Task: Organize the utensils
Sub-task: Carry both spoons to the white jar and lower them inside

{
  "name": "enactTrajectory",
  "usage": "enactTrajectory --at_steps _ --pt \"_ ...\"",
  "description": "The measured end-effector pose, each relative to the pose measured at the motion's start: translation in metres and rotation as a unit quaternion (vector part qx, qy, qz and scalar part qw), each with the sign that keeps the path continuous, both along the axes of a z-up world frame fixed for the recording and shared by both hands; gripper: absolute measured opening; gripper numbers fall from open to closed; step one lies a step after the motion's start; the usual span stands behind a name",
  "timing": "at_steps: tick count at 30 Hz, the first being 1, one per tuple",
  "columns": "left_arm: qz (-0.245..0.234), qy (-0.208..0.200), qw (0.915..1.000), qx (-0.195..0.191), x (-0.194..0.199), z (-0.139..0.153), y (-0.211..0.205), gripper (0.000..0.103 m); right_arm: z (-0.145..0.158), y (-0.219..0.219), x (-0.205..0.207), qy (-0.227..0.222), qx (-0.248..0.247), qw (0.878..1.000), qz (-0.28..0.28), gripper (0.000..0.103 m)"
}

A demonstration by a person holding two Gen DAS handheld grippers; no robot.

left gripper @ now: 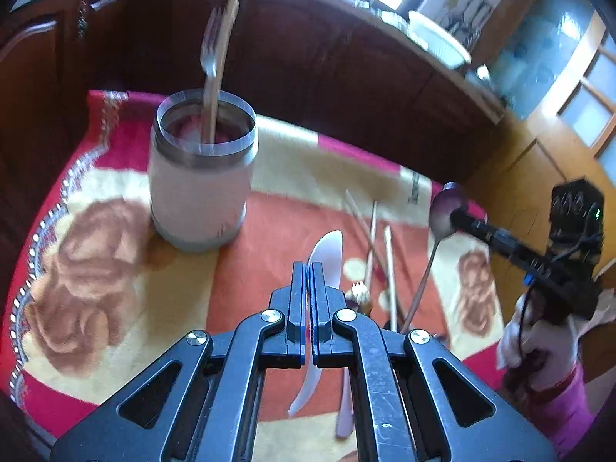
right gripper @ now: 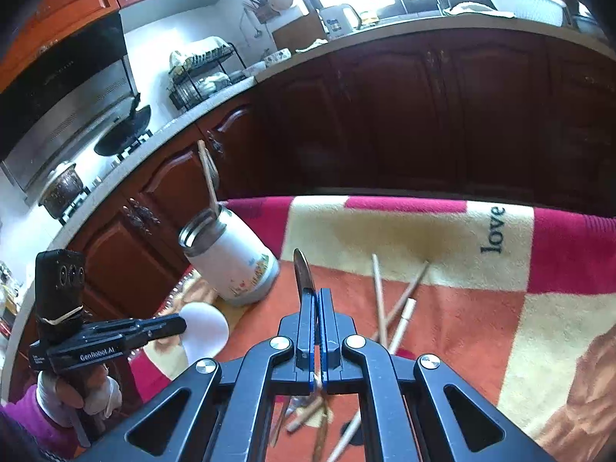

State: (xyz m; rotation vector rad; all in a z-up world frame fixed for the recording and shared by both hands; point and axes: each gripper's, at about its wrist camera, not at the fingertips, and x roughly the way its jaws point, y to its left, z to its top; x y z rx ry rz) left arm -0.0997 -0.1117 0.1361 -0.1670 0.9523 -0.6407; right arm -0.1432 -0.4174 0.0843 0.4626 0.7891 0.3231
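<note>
A white canister (left gripper: 200, 188) with a steel rim stands on the patterned cloth (left gripper: 96, 269) and holds a fork (left gripper: 210, 54) and a wooden utensil. My left gripper (left gripper: 307, 269) is shut on a white plastic spoon (left gripper: 327, 254) above the cloth, right of the canister. My right gripper (right gripper: 316, 294) is shut on a metal spoon (right gripper: 304, 273), seen edge-on. In the left wrist view the right gripper (left gripper: 460, 217) holds that spoon (left gripper: 442, 211) at the far right. The canister also shows in the right wrist view (right gripper: 235, 265), as does the left gripper (right gripper: 181, 323) with the white spoon (right gripper: 204, 327).
Several chopsticks (right gripper: 396, 304) and wooden pieces lie loose on the cloth (right gripper: 481, 327) between the grippers. Another pale utensil (left gripper: 344, 412) lies under the left gripper. Dark wooden cabinets (right gripper: 423, 115) stand behind the table, with a stove and dish rack (right gripper: 208, 73) on the counter.
</note>
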Motion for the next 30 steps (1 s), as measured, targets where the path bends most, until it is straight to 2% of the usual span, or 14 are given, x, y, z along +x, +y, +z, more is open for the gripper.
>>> enactTrajectory --at_steps 6,9,16,19,23,26,30 --pt "0.039 -0.046 0.9975 -0.035 0.021 0.045 0.020 0.000 0.029 0.014 0.014 -0.030 0.008 1.000 0.005 0.001" --pt "0.071 -0.076 0.9936 -0.045 0.041 0.069 0.031 0.000 0.051 0.027 0.028 -0.054 0.007 0.998 0.009 0.001" --pt "0.121 -0.127 0.9835 -0.043 0.090 0.102 0.046 0.000 0.094 0.061 0.072 -0.101 -0.009 0.995 0.008 0.001" --pt "0.141 -0.140 0.9790 -0.045 0.107 0.102 0.051 0.000 0.108 0.076 0.093 -0.114 -0.018 0.993 0.008 0.001" --pt "0.155 -0.133 0.9765 -0.067 0.126 0.092 0.056 0.000 0.115 0.098 0.118 -0.135 -0.039 0.990 0.004 0.001" --pt "0.164 -0.151 0.9737 -0.049 0.132 0.080 0.051 0.000 0.112 0.114 0.134 -0.147 -0.054 0.988 -0.003 0.001" --pt "0.159 -0.142 0.9762 -0.041 0.141 0.058 0.046 0.000 0.096 0.138 0.154 -0.148 -0.087 0.985 0.006 0.001"
